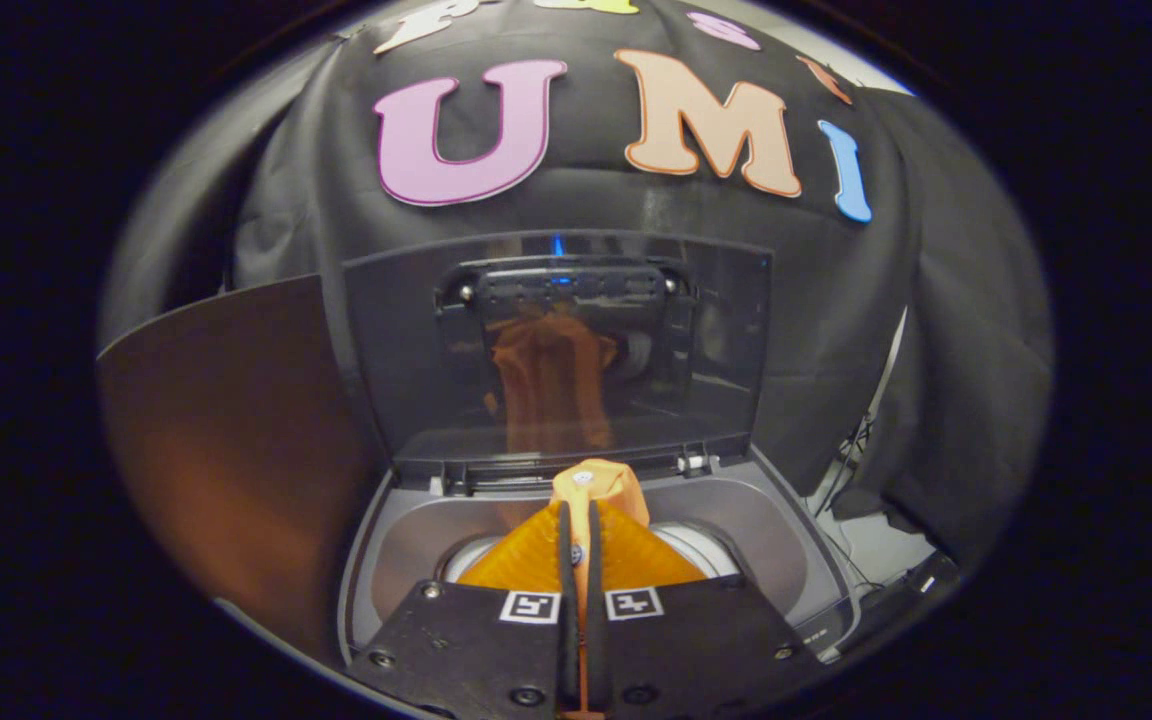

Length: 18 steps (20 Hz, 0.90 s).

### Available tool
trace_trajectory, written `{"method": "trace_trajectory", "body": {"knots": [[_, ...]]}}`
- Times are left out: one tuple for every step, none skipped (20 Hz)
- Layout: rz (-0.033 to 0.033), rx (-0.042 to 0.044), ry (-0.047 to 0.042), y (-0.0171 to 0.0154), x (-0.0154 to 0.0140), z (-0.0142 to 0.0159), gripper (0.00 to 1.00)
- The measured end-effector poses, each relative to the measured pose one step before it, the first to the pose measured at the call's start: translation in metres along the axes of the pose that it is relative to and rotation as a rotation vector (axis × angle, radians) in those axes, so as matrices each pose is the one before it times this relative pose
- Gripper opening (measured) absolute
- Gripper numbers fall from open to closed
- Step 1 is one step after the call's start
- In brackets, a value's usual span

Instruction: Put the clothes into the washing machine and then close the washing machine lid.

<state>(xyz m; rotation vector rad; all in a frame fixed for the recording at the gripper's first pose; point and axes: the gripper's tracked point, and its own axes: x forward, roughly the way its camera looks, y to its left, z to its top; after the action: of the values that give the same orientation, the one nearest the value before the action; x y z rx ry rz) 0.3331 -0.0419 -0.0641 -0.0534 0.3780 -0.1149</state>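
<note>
My gripper is shut on an orange piece of clothing, a fold of which bulges up just past the fingertips. It hangs over the round drum opening of a top-loading washing machine with a grey top. The dark glass lid stands upright behind the opening, hinged at the back, and mirrors the orange cloth and the gripper. How far the cloth hangs down into the drum is hidden by the fingers.
A brown board stands close to the machine's left side. Black cloth covers the wall behind the lid. To the right of the machine some cables run down over a pale floor.
</note>
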Motion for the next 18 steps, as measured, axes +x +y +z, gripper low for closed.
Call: {"method": "trace_trajectory", "body": {"knots": [[0.00168, -0.00261, 0.00222, 0.00048, 0.00066, -0.00069, 0.04], [-0.00266, -0.00966, -0.00331, -0.00158, -0.00033, -0.00051, 0.05], [-0.01225, -0.01275, -0.00721, -0.00224, -0.0013, 0.00305, 0.08], [0.00776, -0.01297, -0.01342, 0.00135, -0.00055, 0.00303, 0.12], [0.00263, -0.01818, -0.01608, 0.00076, -0.00046, 0.00476, 0.24], [-0.01358, -0.03209, -0.01454, -0.00278, 0.00069, 0.00533, 0.26], [-0.02436, -0.02756, -0.01853, -0.00572, -0.00375, 0.0042, 0.4], [0.00133, -0.00727, -0.01304, -0.00165, -0.00027, 0.00592, 0.55], [0.00127, 0.00914, -0.00683, -0.00055, 0.00552, 0.00175, 0.69], [0.01606, 0.01316, 0.0028, 0.00239, -0.00668, 0.00422, 0.83], [-0.00217, 0.00765, -0.00508, -0.00151, -0.00068, 0.00351, 0.97], [-0.00074, 0.00012, -0.00489, -0.0018, -0.0033, 0.00455, 0.97], [0.00001, -0.00338, -0.00865, -0.00225, -0.00263, 0.00674, 0.98], [-0.00122, -0.00273, -0.00519, -0.00129, -0.00095, 0.00448, 0.97], [0.00074, -0.00198, -0.00235, -0.00179, -0.0027, 0.00516, 0.97], [0.00036, -0.00028, -0.00233, -0.00158, -0.00287, 0.004, 0.97], [0.00313, -0.00322, -0.00319, -0.0011, -0.00348, 0.00547, 0.97], [0.00666, -0.00342, -0.00676, 0.00065, -0.00398, 0.0061, 0.97]]}}
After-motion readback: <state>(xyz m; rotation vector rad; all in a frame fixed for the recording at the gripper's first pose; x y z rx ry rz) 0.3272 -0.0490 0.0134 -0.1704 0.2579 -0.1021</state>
